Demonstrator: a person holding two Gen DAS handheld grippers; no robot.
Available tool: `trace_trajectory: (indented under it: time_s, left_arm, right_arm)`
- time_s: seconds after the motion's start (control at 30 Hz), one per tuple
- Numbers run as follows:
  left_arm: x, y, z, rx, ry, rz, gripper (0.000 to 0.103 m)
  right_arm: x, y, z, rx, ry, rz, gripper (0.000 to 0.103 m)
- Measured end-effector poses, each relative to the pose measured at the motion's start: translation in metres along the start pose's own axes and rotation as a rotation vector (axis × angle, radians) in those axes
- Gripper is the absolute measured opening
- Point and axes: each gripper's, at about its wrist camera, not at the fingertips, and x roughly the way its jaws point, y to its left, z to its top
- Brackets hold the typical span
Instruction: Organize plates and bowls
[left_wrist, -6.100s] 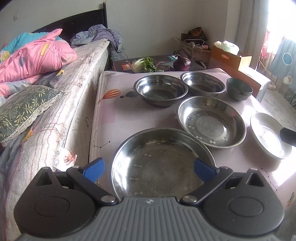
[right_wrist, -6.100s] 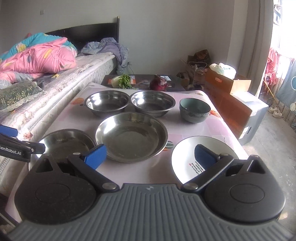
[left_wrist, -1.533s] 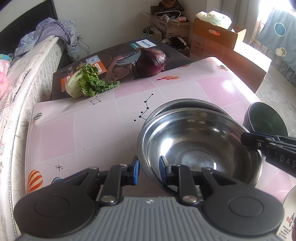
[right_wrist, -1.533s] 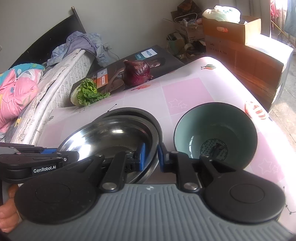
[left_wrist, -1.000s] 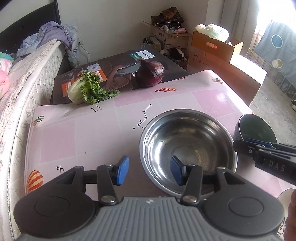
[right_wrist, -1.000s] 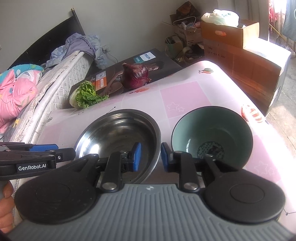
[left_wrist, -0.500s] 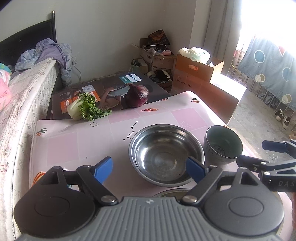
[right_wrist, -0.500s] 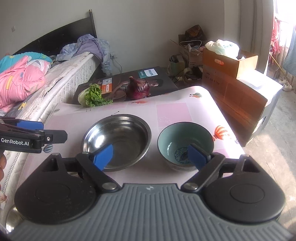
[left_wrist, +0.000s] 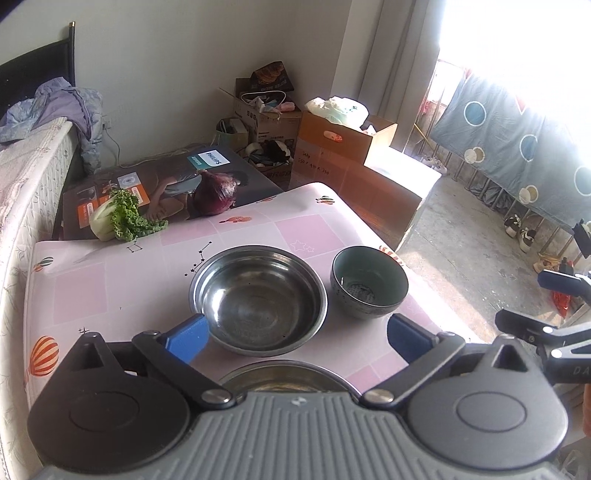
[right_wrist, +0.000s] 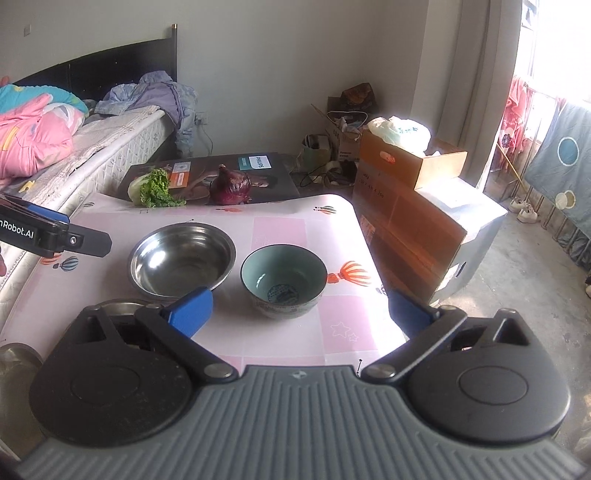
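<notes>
A stack of steel bowls (left_wrist: 258, 297) sits on the pink table (left_wrist: 110, 273), also in the right wrist view (right_wrist: 181, 258). A teal ceramic bowl (left_wrist: 369, 282) stands to its right, apart from it, seen too in the right wrist view (right_wrist: 283, 280). A steel plate's rim (left_wrist: 284, 376) shows just in front of my left gripper (left_wrist: 295, 338), which is open and empty, above and behind the steel bowls. My right gripper (right_wrist: 299, 312) is open and empty, raised behind the teal bowl. Another steel plate edge (right_wrist: 14, 360) shows at the lower left.
A lettuce (left_wrist: 118, 218) and a red cabbage (left_wrist: 214, 194) lie on a dark box at the table's far end. A bed (right_wrist: 74, 158) runs along the left. Cardboard boxes (right_wrist: 413, 206) stand to the right of the table.
Both grippers let go of the stacked steel bowl, opened wide and pulled back and up from the table. The bowls stay where they were.
</notes>
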Motion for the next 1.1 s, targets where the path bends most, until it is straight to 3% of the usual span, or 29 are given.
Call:
trace_trajectory:
  time_s: [0.23,0.43,0.53,0.6,0.7,0.77,0.8,1.0,1.1]
  left_arm:
    - [0.017,-0.018,0.003,0.007,0.012,-0.081,0.103]
    - [0.056,-0.041,0.027,0.107,0.033,-0.033,0.103]
    - [0.083,-0.052,0.043,0.159,0.056,-0.010,0.102]
    - [0.102,-0.059,0.052,0.192,0.070,0.002,0.100]
    - [0.138,-0.067,0.067,0.222,0.112,0.022,0.090]
    - [0.162,-0.070,0.077,0.223,0.154,0.025,0.071]
    - [0.173,-0.071,0.080,0.219,0.177,0.027,0.067]
    - [0.226,-0.073,0.088,0.186,0.287,0.040,0.050]
    - [0.241,-0.075,0.085,0.186,0.320,0.060,0.036]
  right_arm:
    - [-0.003,-0.049,-0.009,0.184,-0.004,0.075,0.102]
    - [0.032,-0.066,-0.019,0.279,0.033,0.103,0.096]
    - [0.062,-0.073,-0.019,0.323,0.066,0.128,0.090]
    - [0.085,-0.076,-0.019,0.354,0.095,0.141,0.080]
    - [0.122,-0.081,-0.020,0.405,0.146,0.166,0.065]
    - [0.146,-0.080,-0.019,0.422,0.174,0.178,0.057]
    - [0.153,-0.080,-0.019,0.424,0.182,0.179,0.051]
    - [0.200,-0.079,-0.022,0.462,0.235,0.183,0.035]
    - [0.214,-0.083,-0.025,0.486,0.240,0.211,0.029]
